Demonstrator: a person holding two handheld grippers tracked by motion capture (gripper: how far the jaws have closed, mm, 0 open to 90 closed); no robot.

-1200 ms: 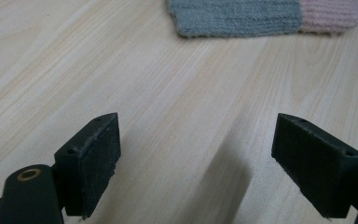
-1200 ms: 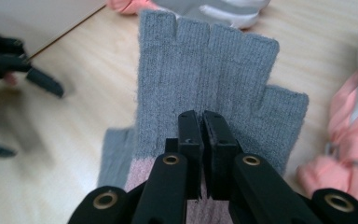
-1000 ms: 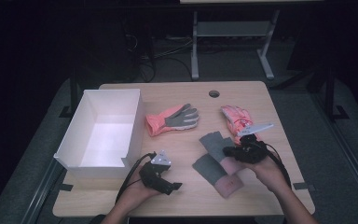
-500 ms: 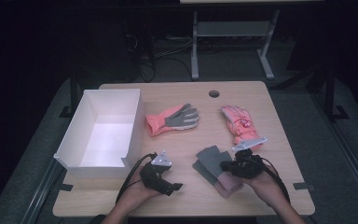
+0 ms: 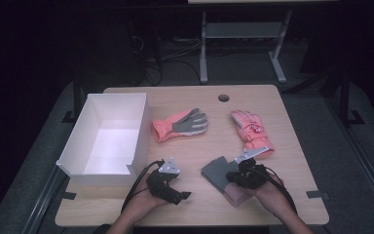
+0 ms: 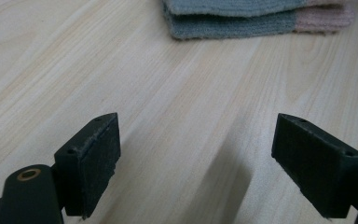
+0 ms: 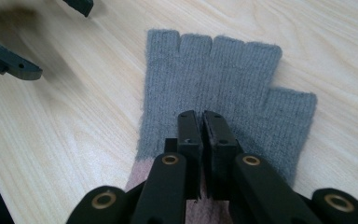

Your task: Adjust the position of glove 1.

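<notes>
Mitten (image 7: 223, 93) at lower centre now sits under my right claw (image 7: 200, 122), drawn back and clenched on its knit; left claw (image 6: 196, 154) released above bare surface (image 6: 191, 107).

No readable text, label, brand, number or sign anywhere. Pink ski glove (image 5: 251, 130) carries small red and white patch on back, too small to read.
</notes>
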